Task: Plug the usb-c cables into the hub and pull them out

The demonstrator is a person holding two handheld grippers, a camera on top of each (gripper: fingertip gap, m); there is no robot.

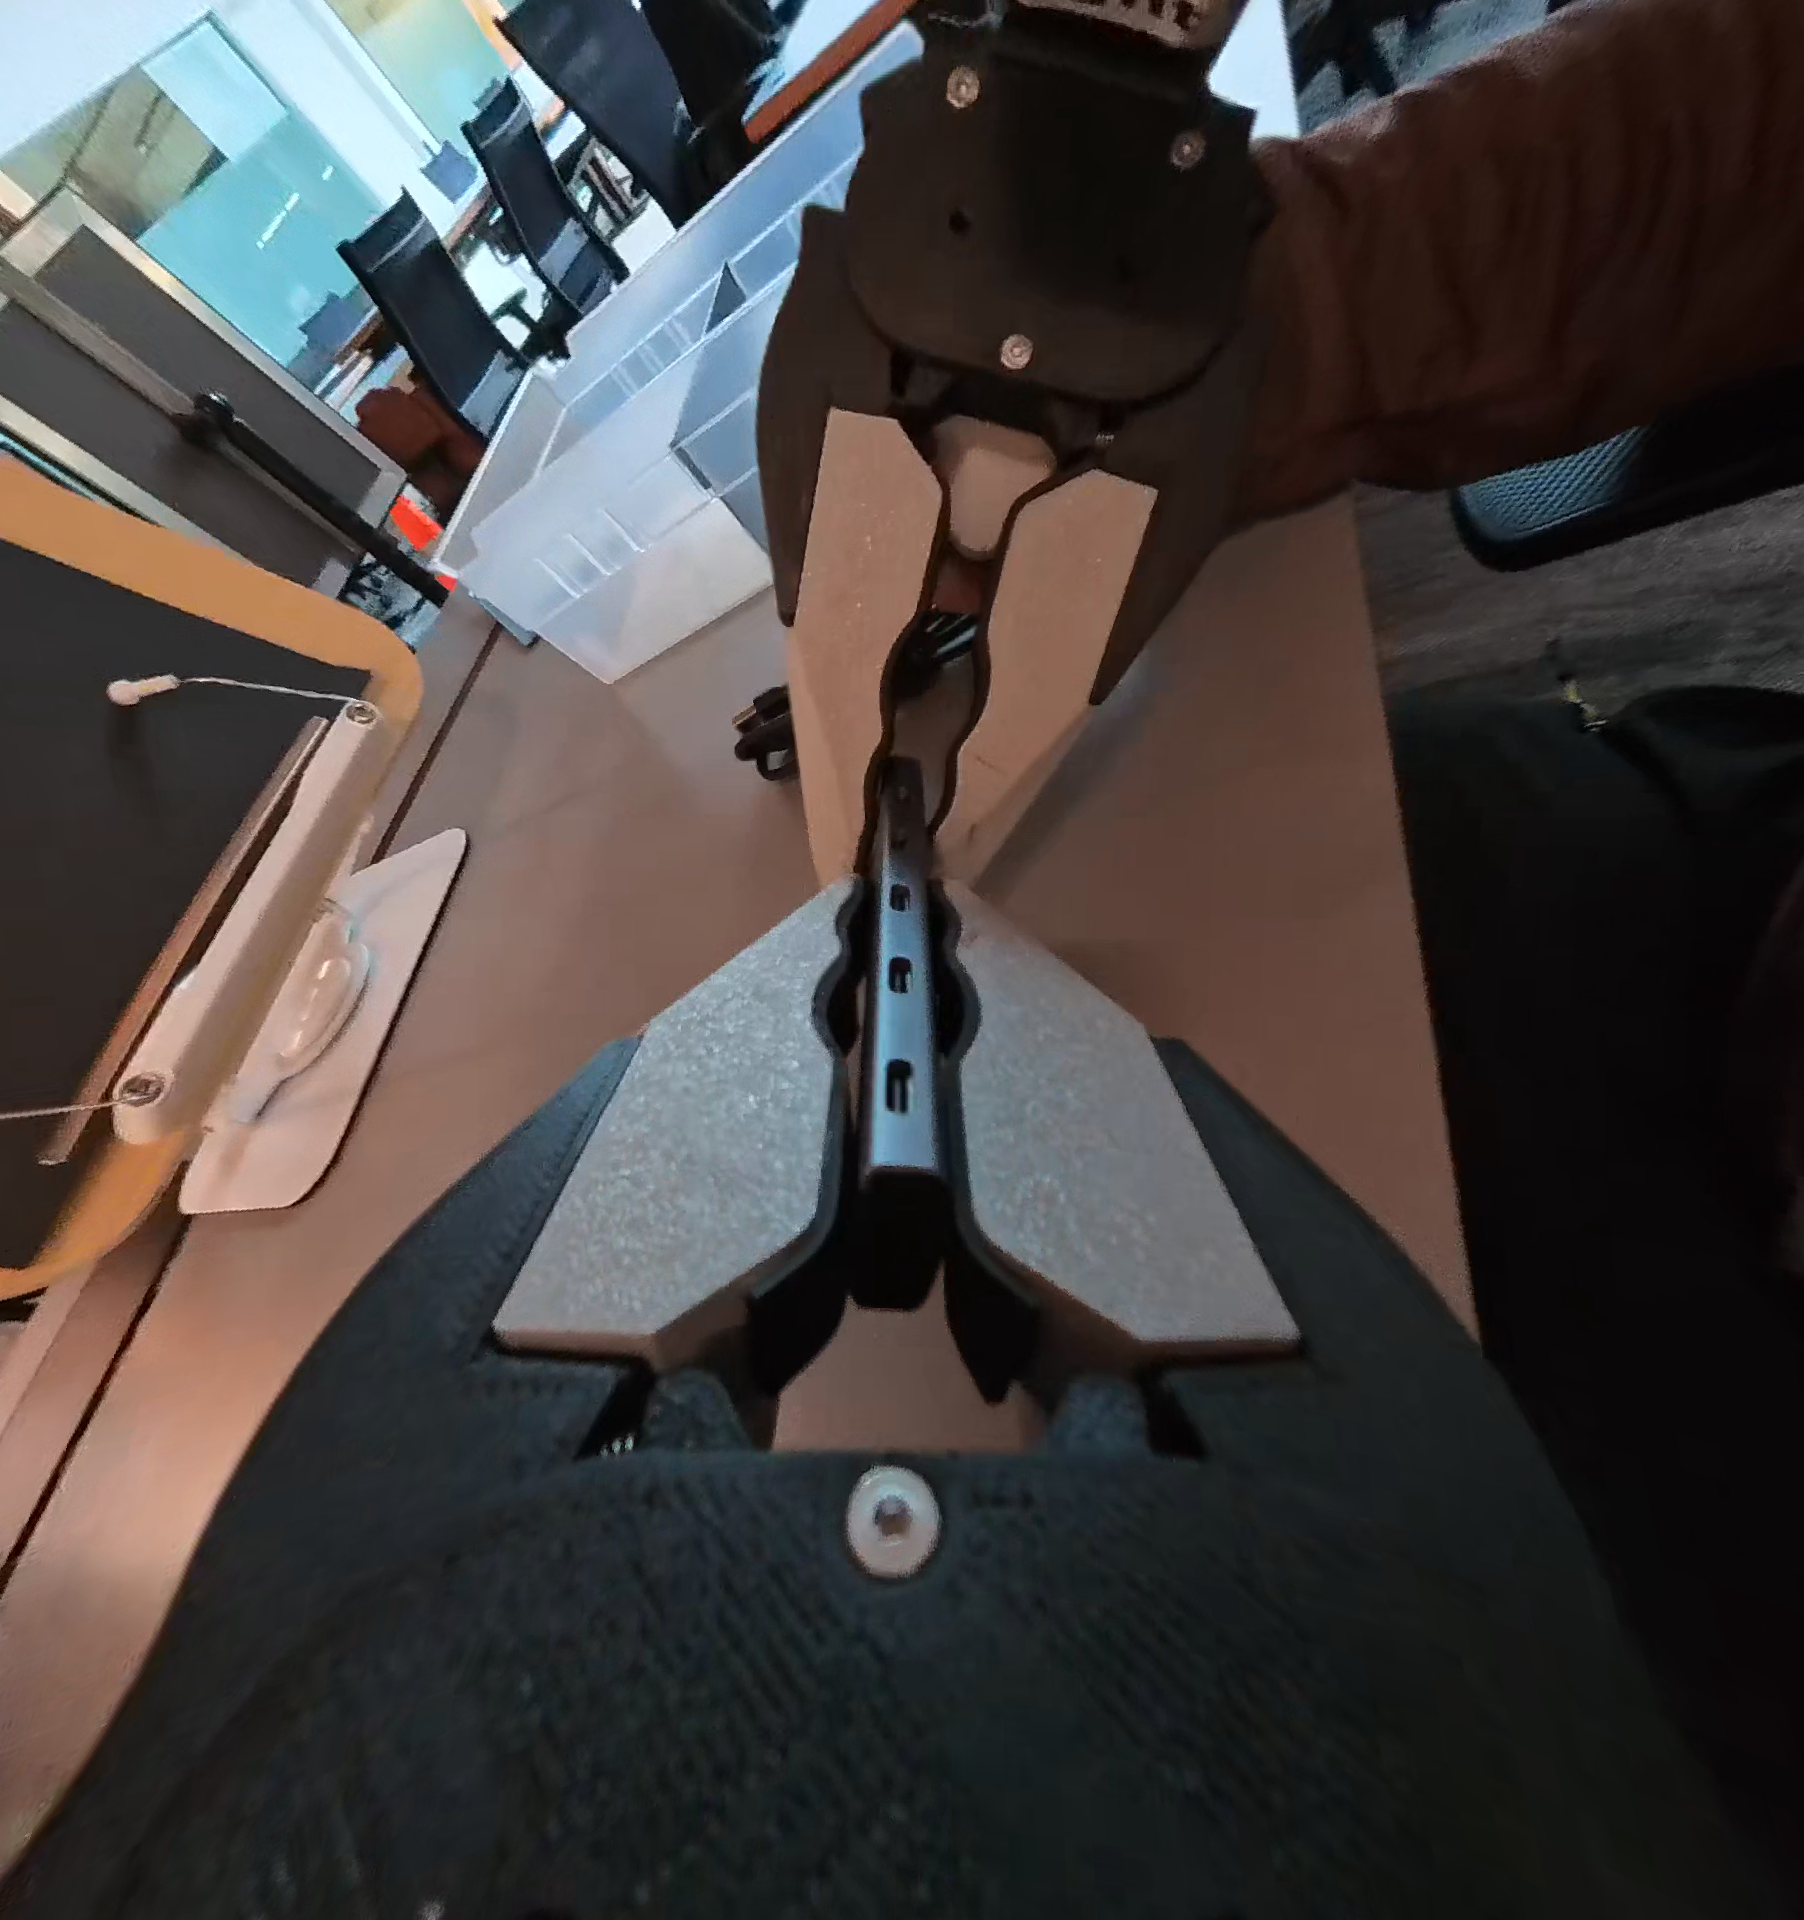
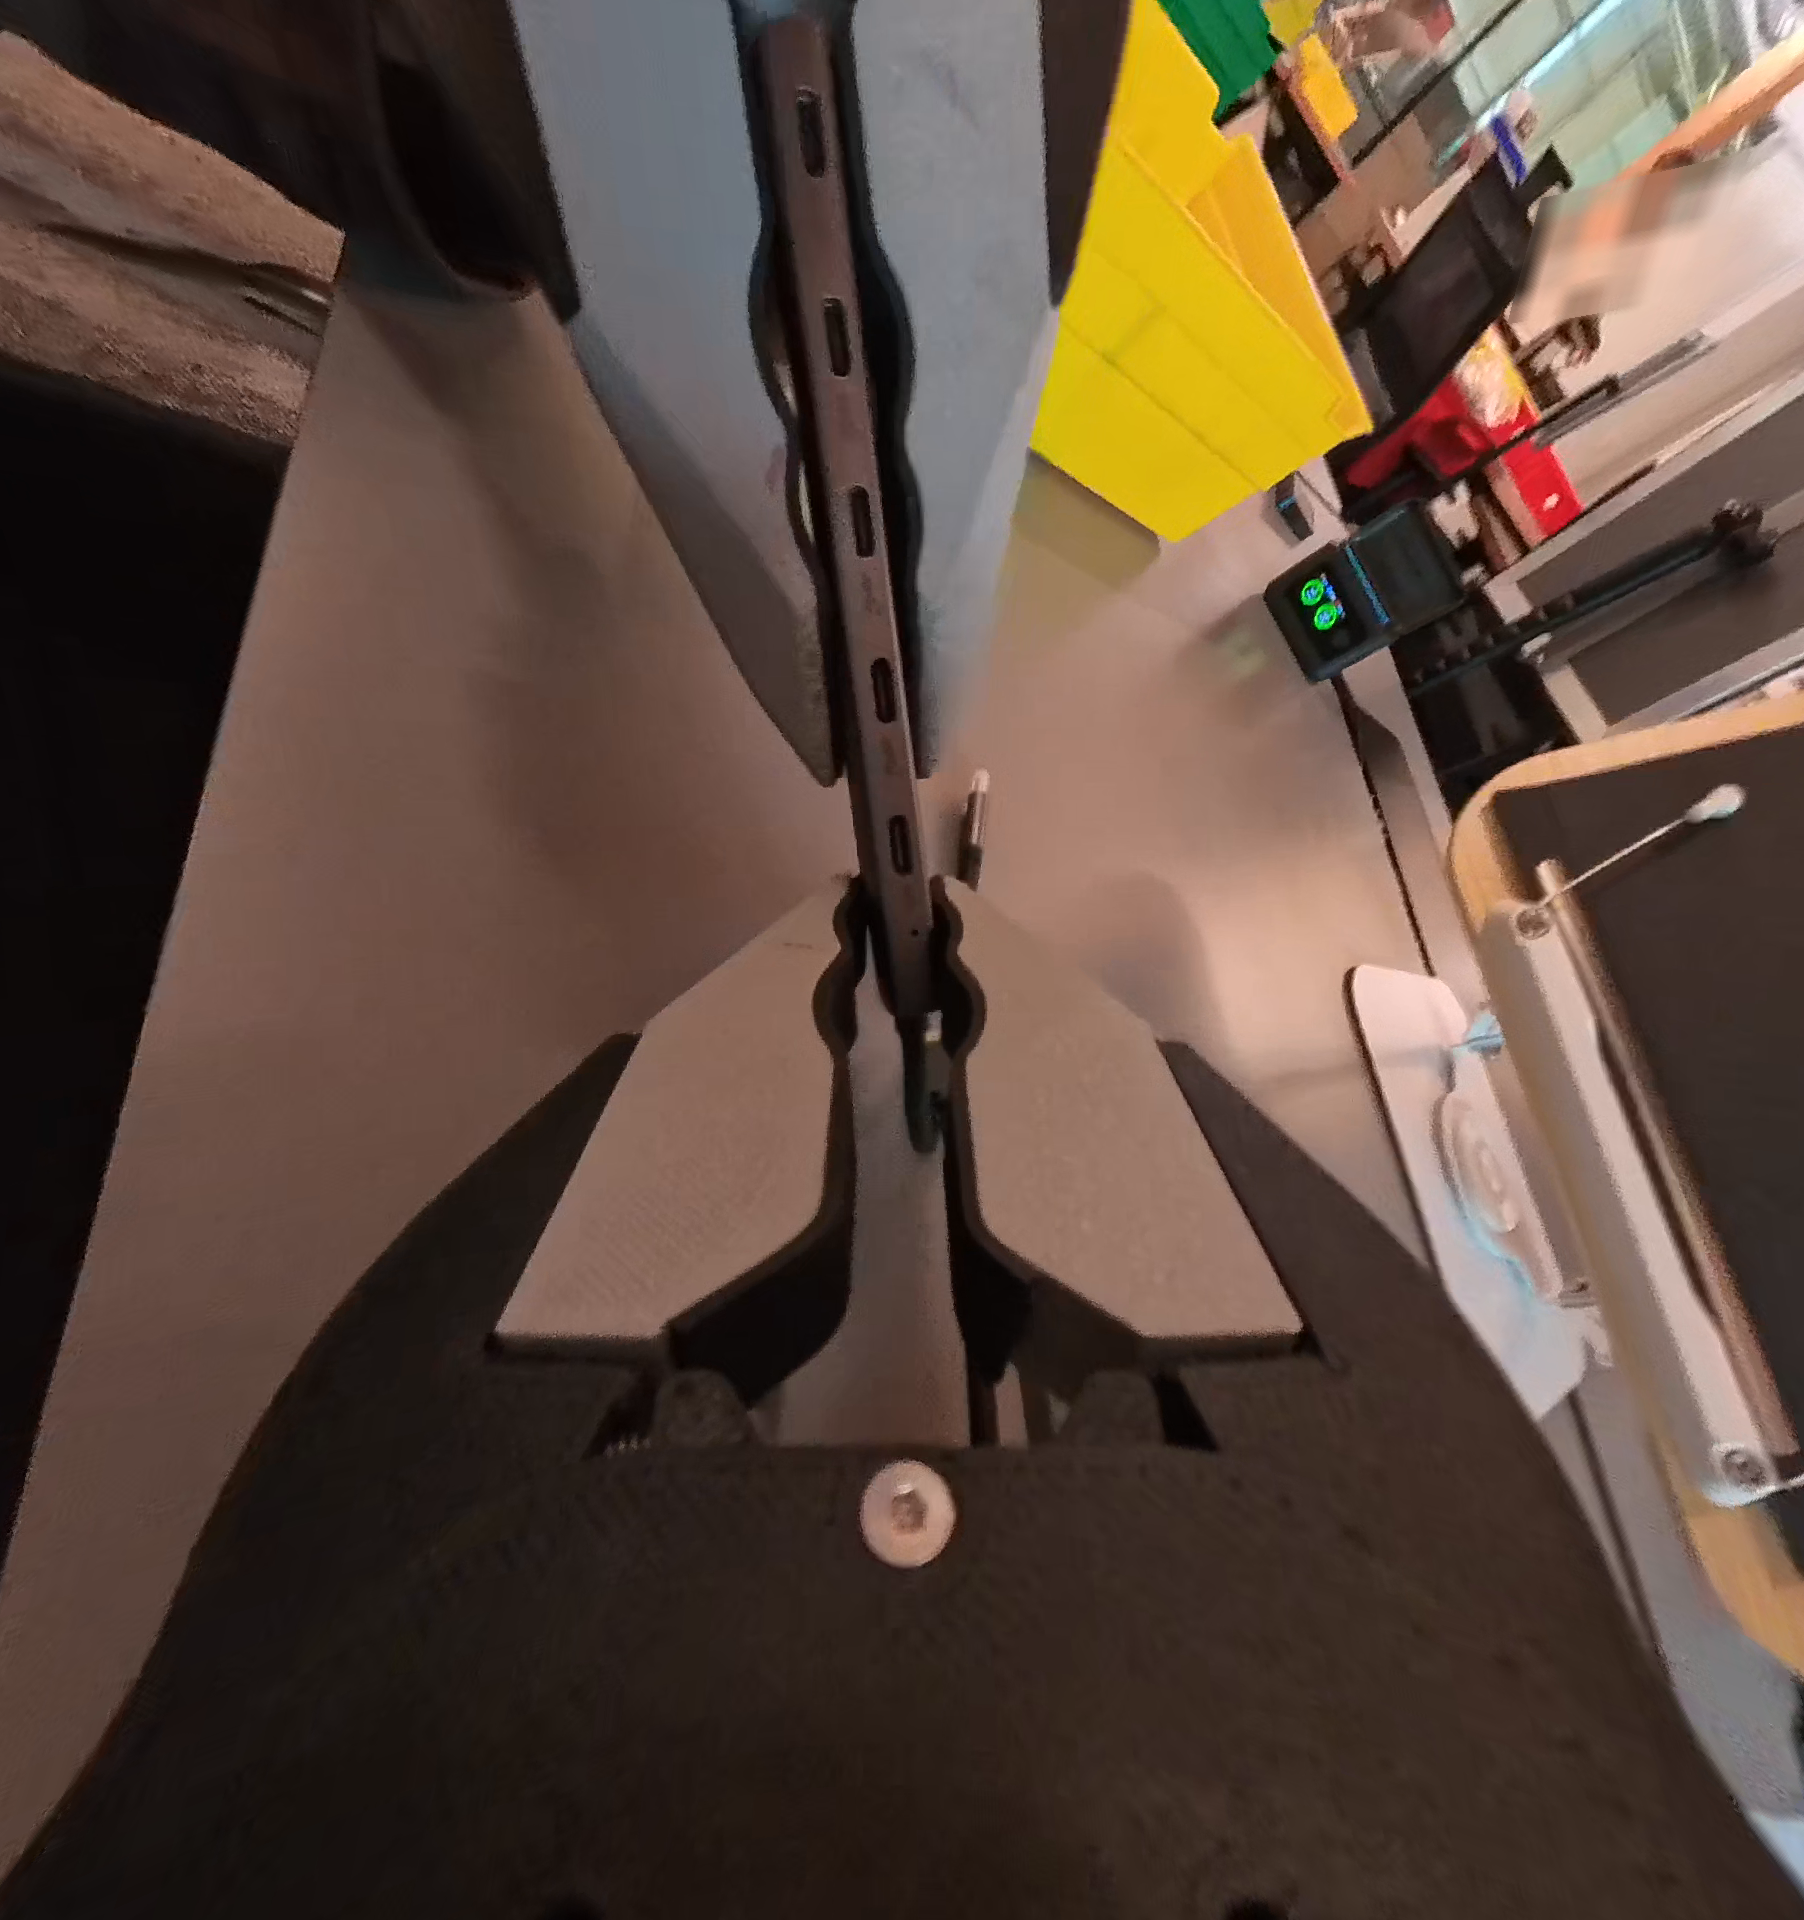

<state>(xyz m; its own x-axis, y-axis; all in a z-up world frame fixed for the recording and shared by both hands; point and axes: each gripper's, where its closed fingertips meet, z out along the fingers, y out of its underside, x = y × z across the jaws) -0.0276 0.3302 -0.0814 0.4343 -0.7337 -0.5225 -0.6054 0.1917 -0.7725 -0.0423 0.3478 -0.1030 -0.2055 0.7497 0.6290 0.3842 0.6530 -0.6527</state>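
Observation:
A slim dark grey hub [image 1: 903, 1039] with a row of several ports is held level above the tan table between both grippers. My left gripper [image 1: 903, 894] is shut on one end of it. My right gripper [image 1: 903, 810] faces it and is shut on the other end. In the right wrist view the hub [image 2: 856, 499] runs away from my right gripper [image 2: 898, 914] to the left gripper [image 2: 877, 769]. The hub's own black cable stub [image 2: 924, 1091] sits between the right fingers. A loose usb-c plug [image 2: 974, 826] lies on the table beside the hub. No cable shows in the ports.
Black cables [image 1: 763, 727] lie behind the right gripper. A clear plastic organiser [image 1: 649, 499] stands beyond. A black panel on a wooden stand [image 1: 98, 883] with a white base plate [image 1: 358, 987] is at one side. Yellow bins [image 2: 1189, 343] and a small black device [image 2: 1355, 603] stand farther off.

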